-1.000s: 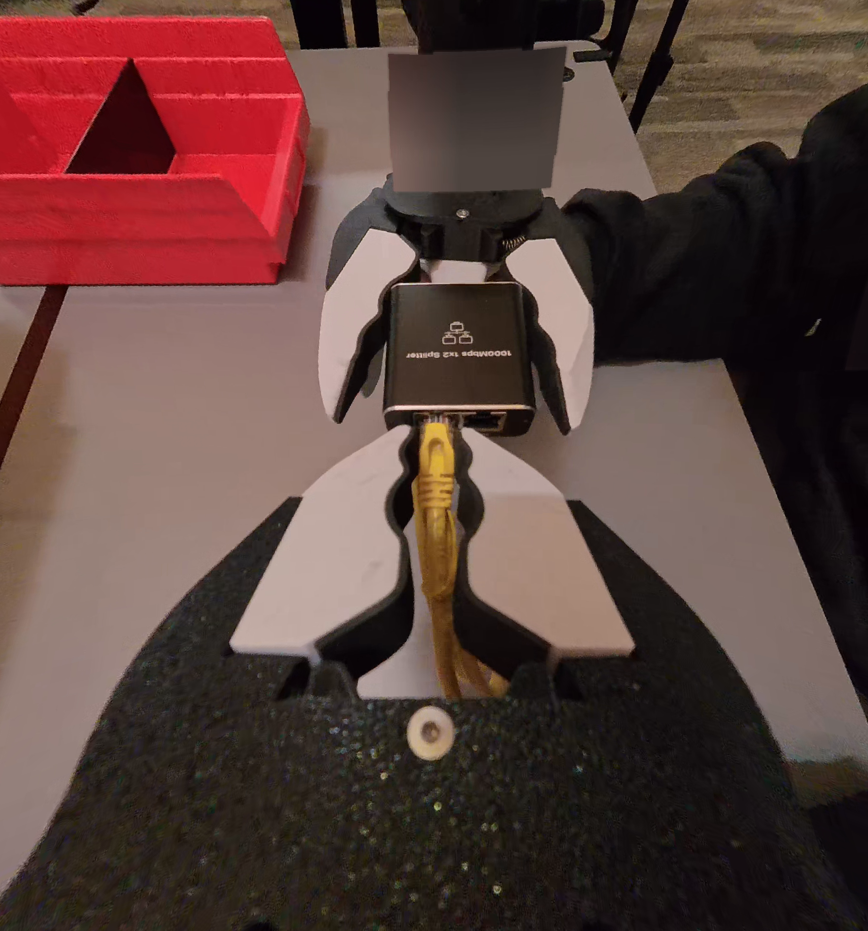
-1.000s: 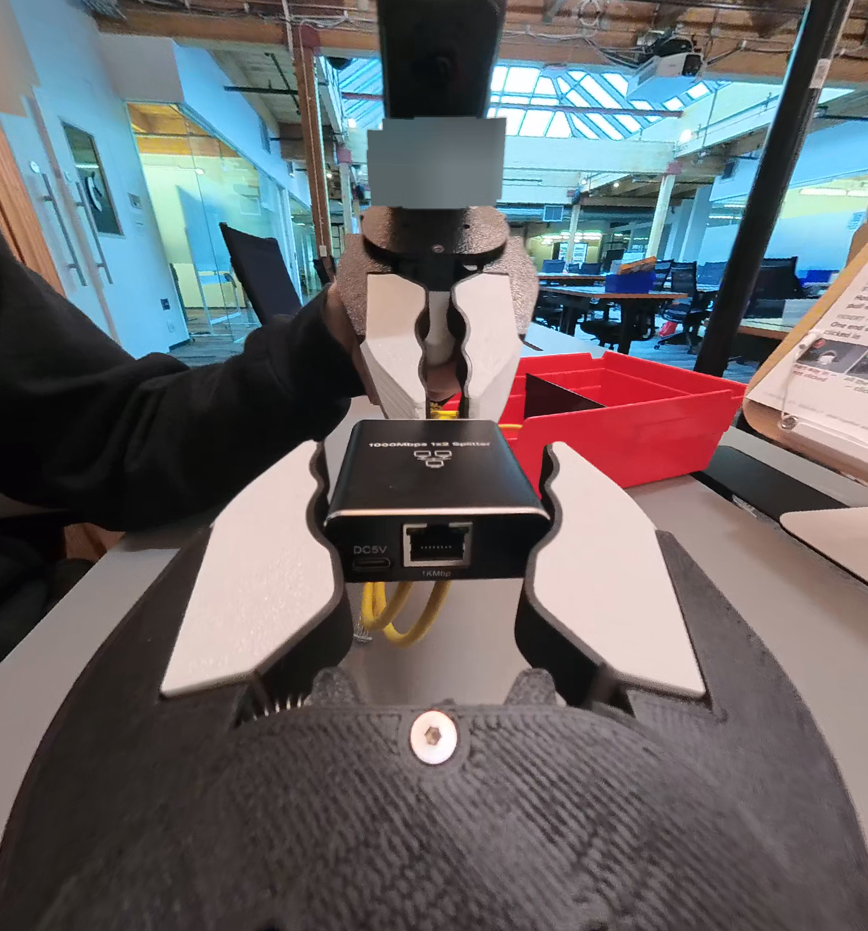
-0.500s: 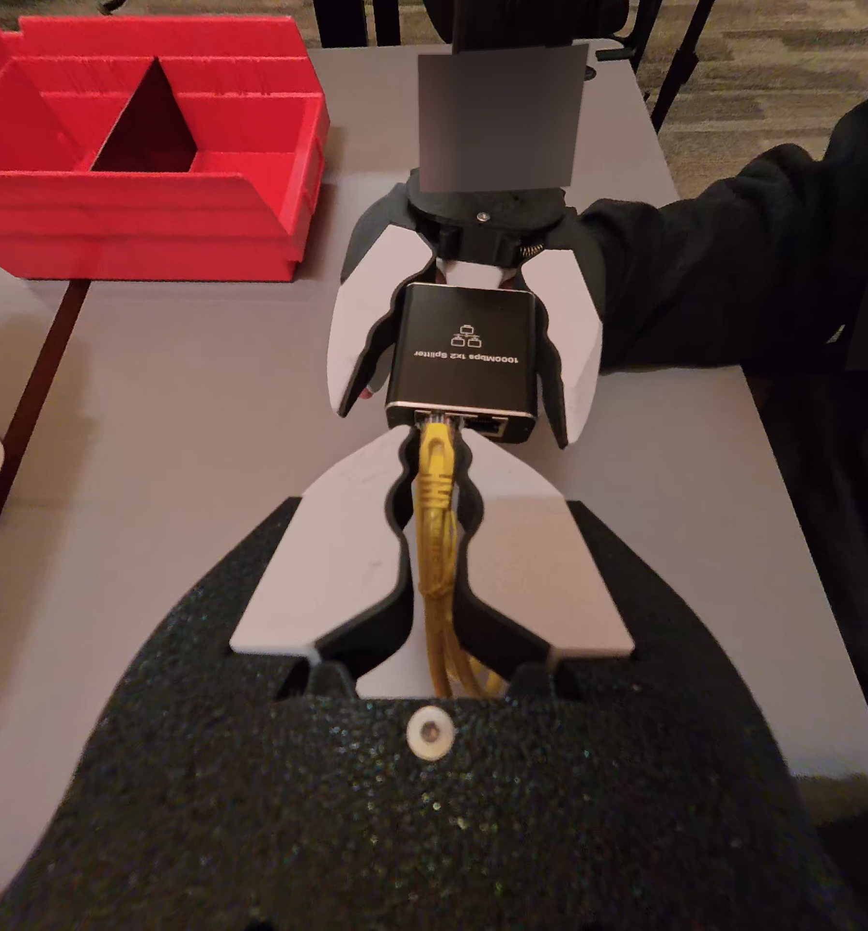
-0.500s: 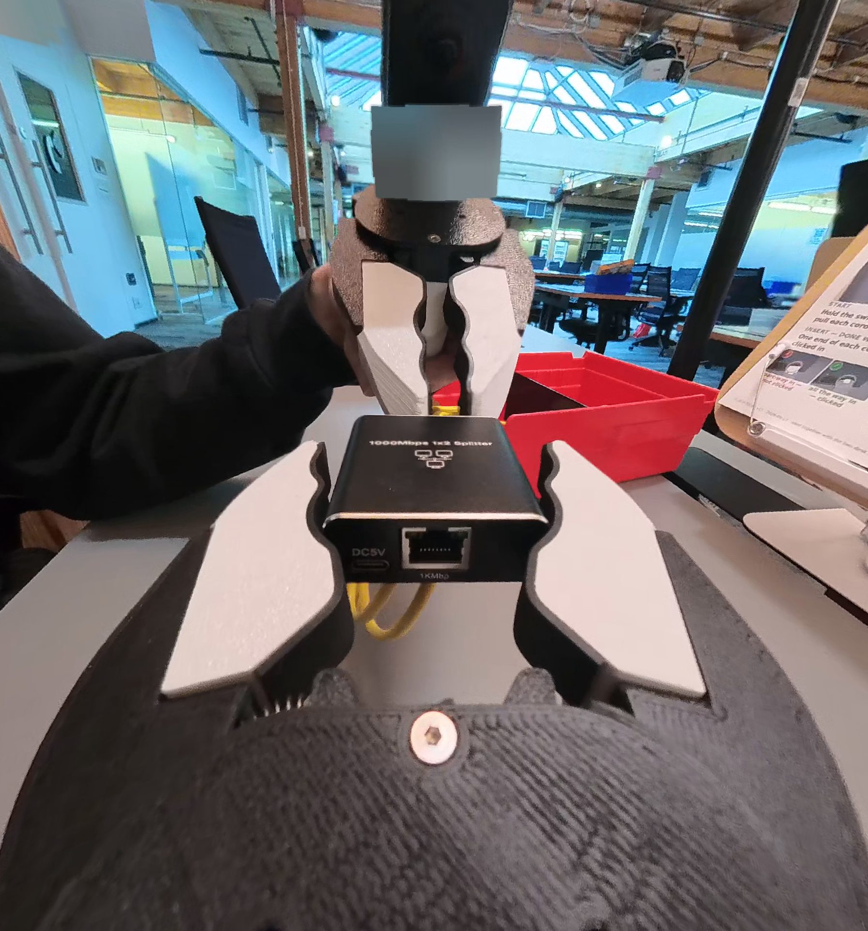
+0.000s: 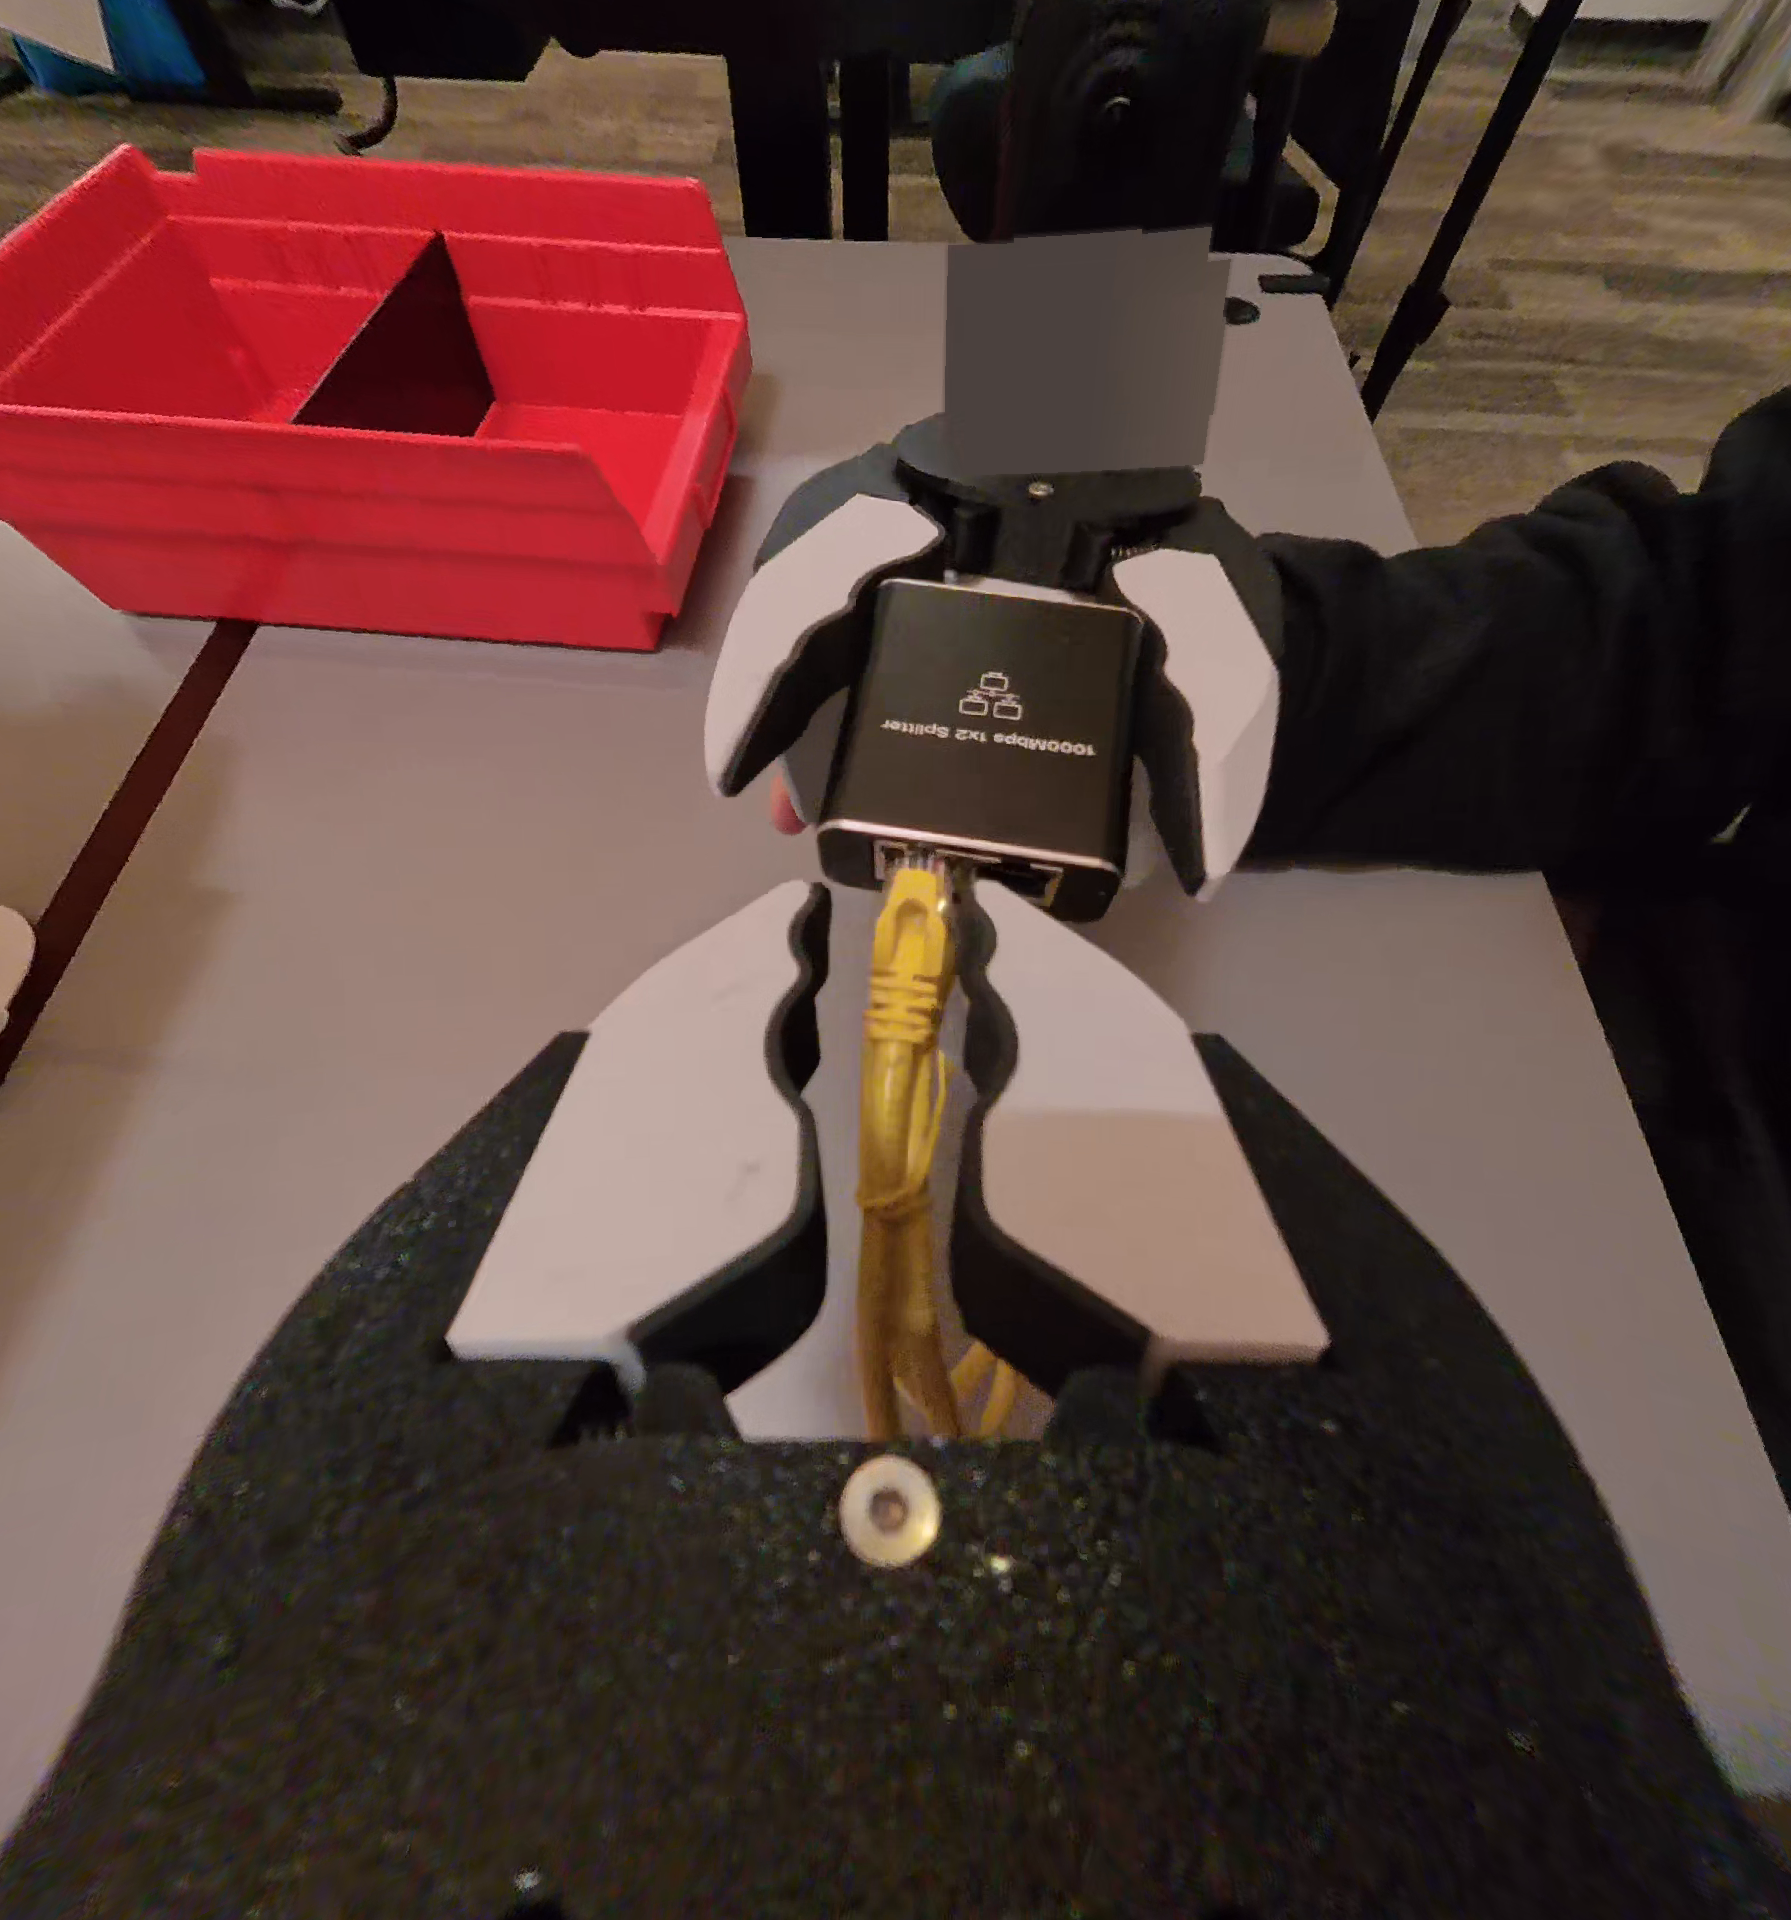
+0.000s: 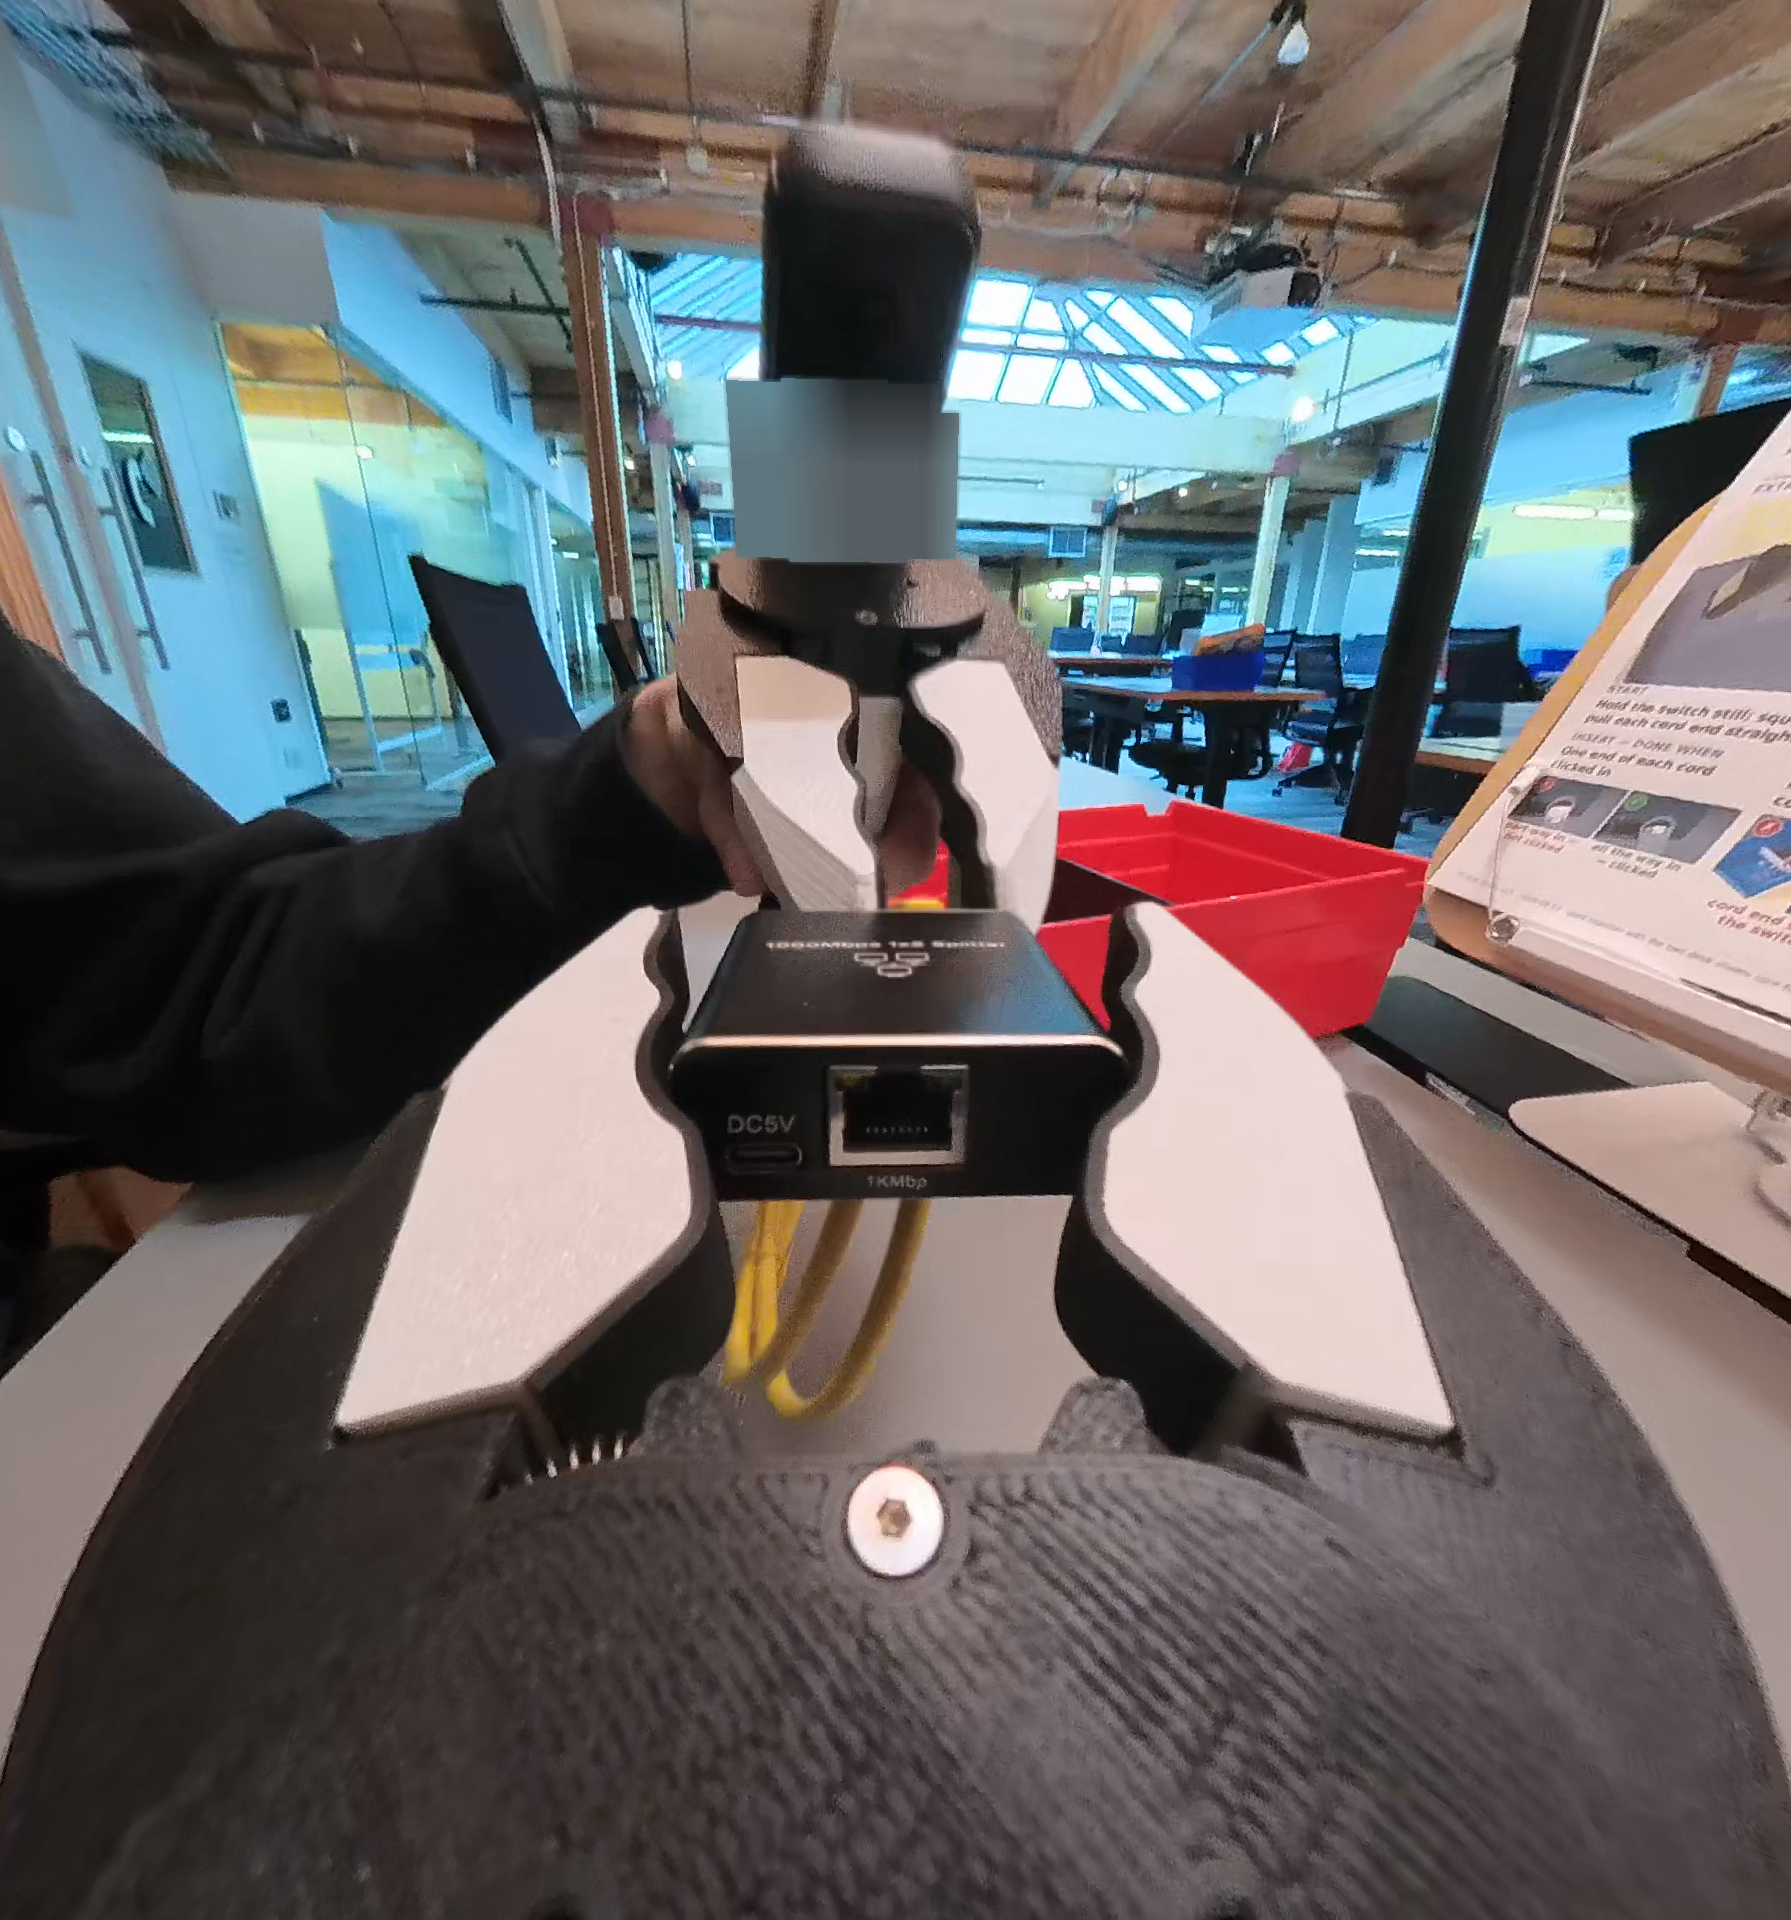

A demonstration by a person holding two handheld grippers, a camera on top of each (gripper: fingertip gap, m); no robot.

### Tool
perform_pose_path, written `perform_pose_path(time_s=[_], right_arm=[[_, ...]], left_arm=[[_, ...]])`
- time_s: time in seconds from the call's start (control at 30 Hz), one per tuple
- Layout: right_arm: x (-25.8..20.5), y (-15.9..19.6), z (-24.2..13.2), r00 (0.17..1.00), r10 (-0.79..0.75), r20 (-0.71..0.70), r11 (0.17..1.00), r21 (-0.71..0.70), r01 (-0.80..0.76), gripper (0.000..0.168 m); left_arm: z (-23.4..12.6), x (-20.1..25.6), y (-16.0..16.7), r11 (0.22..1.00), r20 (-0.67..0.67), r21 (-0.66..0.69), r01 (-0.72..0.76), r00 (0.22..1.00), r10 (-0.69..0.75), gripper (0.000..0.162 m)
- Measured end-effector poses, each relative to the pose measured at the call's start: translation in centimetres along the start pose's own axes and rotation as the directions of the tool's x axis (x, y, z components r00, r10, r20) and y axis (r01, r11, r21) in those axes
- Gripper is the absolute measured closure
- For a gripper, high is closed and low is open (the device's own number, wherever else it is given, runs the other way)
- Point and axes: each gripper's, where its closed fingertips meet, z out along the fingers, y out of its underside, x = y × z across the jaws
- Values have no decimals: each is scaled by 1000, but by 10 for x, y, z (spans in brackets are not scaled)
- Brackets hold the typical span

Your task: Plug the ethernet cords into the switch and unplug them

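Fingers (image 5: pixel 704 1091) of the left gripper (image 5: pixel 896 914) stand a bit apart w/ a gap on both sides of the yellow ethernet cord (image 5: pixel 906 997). They look released, not pinching it. The cord's plug end sits at the left port on the near face of the switch (image 5: pixel 984 727); the rest runs back btwn the fingers and loops down under the switch, hanging in yellow loops (image 6: pixel 829 1330) in the right wrist view. The right gripper (image 6: pixel 896 935) is clenched on the black switch, white fingers (image 6: pixel 548 1164) pressed to its two sides, holding it above the grey table (image 5: pixel 403 831) nearer the right edge. The switch's top has a small white network icon w/ one line of white lettering under it. The face toward the right gripper has one open port, a small slot beside it, and tiny white labels. A red bin (image 5: pixel 351 499) w/ dividers sits toward the table's far left corner. A printed instruction sheet (image 6: pixel 1701 779) w/ text and small photos leans on a stand, off to the right in the right wrist view. A black sleeve (image 5: pixel 1545 707) comes in over the right edge.
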Motion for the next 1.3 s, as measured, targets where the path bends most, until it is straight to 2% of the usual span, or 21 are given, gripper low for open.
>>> perform_pose_path(time_s=[0.13,0.37,0.4,0.47,0.7,1.0,1.1,1.13,1.2,1.23,1.3], right_arm=[[1,-3,-3,1000,-10,2,1000,8,10,90],[-1,-2,-2,1000,-11,16,1000,-2,11,90],[-2,-3,-2,1000,-9,27,1000,3,9,90],[-7,1,-2,998,-17,57,1000,-17,18,90],[-4,7,-2,999,-16,37,998,-55,18,90],[-4,-4,-6,998,18,53,999,33,-20,95],[-2,-13,-9,995,75,66,992,101,-82,106],[-6,-12,-7,991,94,96,989,108,-104,124],[1,7,-8,998,37,54,999,1,-37,149],[11,13,-14,1000,0,-5,999,-46,0,134],[27,20,-29,998,1,-69,994,-113,-9,124]], left_arm=[[1,3,-6,998,-37,46,47,998,-46,134],[8,8,7,999,-115,8,43,992,-42,121],[9,12,9,999,-142,2,43,989,-42,125],[12,13,12,999,-162,-22,33,986,-36,149],[10,9,8,999,-141,-6,34,989,-35,150],[-3,1,4,998,-109,42,37,993,-32,150],[-12,2,0,996,-112,76,38,993,-29,150],[-10,2,4,998,-117,60,29,993,-22,150],[1,-1,16,999,-122,6,53,991,-52,150],[5,-7,23,996,-92,-32,78,992,-80,150],[8,-12,33,994,-66,-84,75,995,-80,150]])
